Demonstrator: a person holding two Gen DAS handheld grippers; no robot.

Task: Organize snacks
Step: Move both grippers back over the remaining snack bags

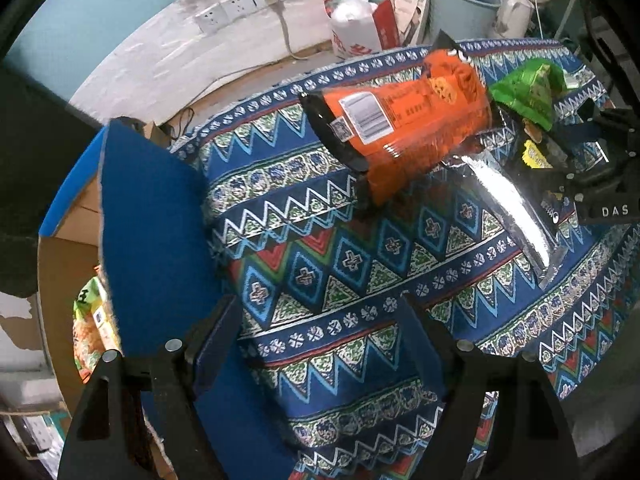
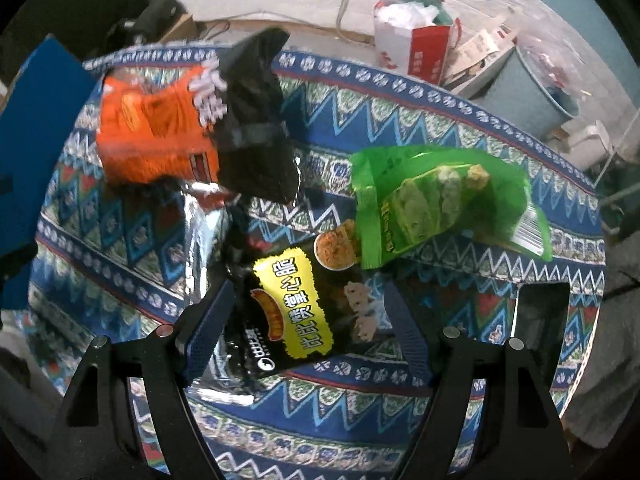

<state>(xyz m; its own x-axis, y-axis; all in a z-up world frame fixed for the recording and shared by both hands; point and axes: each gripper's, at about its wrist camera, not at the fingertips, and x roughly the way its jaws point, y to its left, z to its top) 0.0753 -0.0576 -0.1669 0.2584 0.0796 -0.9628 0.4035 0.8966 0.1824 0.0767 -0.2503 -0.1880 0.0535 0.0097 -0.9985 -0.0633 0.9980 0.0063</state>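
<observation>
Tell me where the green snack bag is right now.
In the right wrist view the green snack bag lies on the patterned cloth, right of centre, its lower corner overlapping the black-and-yellow snack bag.

Left gripper [image 1: 320, 324] points steeply downward, its two dark fingers entering the left wrist view from 7 and 5 o'clock, jaws spread wide with nothing between the pads. Right gripper [image 2: 308, 320] aims straight down, fingers rising from 7 and 5 o'clock in its own view, jaws likewise held wide apart, pads pressing on nothing. From the left wrist view, the right gripper's black body sits at 3 o'clock.
</observation>
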